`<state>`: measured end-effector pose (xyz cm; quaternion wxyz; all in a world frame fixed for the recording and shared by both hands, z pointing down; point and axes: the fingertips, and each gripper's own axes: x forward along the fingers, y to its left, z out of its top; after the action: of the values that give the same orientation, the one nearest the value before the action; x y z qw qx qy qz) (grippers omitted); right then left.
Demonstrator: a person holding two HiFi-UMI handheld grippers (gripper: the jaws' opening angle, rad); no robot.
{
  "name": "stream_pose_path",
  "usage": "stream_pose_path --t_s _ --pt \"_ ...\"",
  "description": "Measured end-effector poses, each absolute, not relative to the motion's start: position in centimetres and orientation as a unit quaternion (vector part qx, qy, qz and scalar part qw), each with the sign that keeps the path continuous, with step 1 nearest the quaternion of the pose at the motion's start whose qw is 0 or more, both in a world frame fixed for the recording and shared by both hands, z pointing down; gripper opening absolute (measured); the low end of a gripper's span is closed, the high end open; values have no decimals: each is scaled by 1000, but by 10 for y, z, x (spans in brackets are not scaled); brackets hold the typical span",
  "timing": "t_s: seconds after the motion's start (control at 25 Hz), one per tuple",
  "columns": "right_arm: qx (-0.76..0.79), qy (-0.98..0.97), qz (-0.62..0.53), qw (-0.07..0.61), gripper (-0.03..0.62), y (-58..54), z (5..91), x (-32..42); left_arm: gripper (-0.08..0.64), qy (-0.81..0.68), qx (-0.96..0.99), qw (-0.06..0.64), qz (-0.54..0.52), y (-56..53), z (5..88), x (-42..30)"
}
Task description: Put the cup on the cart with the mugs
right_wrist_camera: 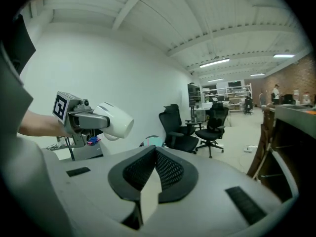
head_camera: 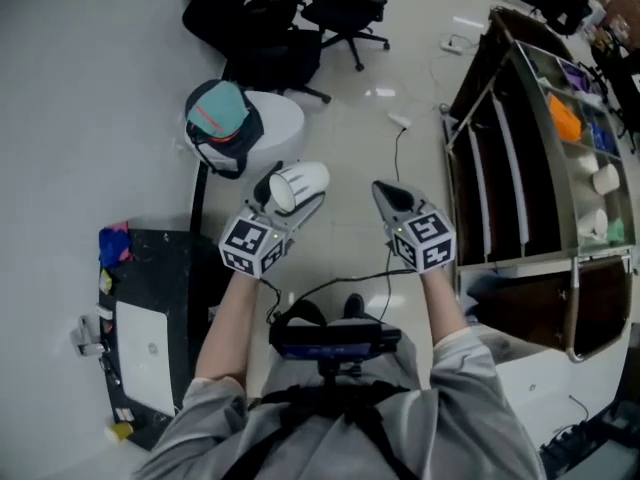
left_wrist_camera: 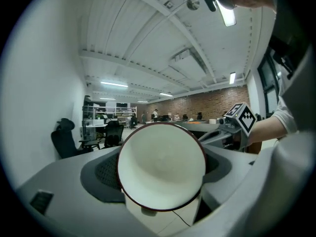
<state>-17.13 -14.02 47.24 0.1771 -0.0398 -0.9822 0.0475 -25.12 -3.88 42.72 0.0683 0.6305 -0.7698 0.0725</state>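
The white cup (head_camera: pixel 300 182) is off the floor, clamped sideways between the jaws of the left hand-held gripper (head_camera: pixel 287 200). Its dark-rimmed mouth faces back toward the person. In the left gripper view the cup fills the gap, with a jaw pressed against each side.

Just beside it, the right hand-held gripper (head_camera: pixel 392 199) is held at about the same height. Its jaws are together with nothing between them, as the right gripper view shows.

The cart (head_camera: pixel 520 148), with dark wooden shelves in a metal frame, stands well apart to the person's right. A few white mugs (head_camera: pixel 604 179) sit at its far edge, and an orange thing lies further along.

Pale floor (head_camera: pixel 90 88) lies between the hand-held grippers and the cart, crossed by a thin cable (head_camera: pixel 398 153). Ahead of the cup stands a round white bin (head_camera: pixel 280 120) with a teal and black cap (head_camera: pixel 222 111) on it. Behind that are black office chairs (head_camera: pixel 345 8). A black counter (head_camera: pixel 160 268) runs along the person's left.
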Motion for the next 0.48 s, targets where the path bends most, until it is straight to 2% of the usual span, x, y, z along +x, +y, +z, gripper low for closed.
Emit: stream_pose_path --t_s 0.48 --pt "180 -964 90 171 3 -313 481 -85 425 -619 779 58 83 -249 433 -198"
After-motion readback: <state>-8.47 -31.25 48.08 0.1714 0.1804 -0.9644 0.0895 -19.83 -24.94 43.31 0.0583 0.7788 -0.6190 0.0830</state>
